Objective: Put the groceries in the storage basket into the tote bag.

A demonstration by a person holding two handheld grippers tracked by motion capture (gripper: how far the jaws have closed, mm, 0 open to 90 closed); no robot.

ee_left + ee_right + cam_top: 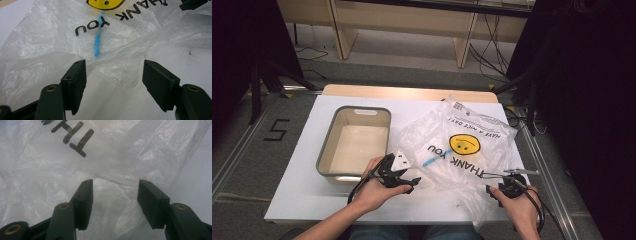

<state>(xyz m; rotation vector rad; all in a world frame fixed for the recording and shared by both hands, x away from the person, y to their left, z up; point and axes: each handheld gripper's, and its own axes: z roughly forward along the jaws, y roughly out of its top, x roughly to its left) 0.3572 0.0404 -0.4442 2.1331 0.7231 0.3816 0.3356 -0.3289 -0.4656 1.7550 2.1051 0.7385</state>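
Near the worktop's front edge, left gripper (412, 181) and right gripper (493, 192), both with jaws spread and holding nothing, at the near hem of the thank-you plastic bag (462, 150), spread from front edge toward far right corner, blue stick (98, 41) inside, lengthwise ahead of the nearer left gripper.

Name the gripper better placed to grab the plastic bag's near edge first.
Probably the left. The left gripper is open with the plastic bag's crumpled edge lying between its jaws, near the blue strip. The right gripper is open too, at the bag's right corner, where the film looks looser.
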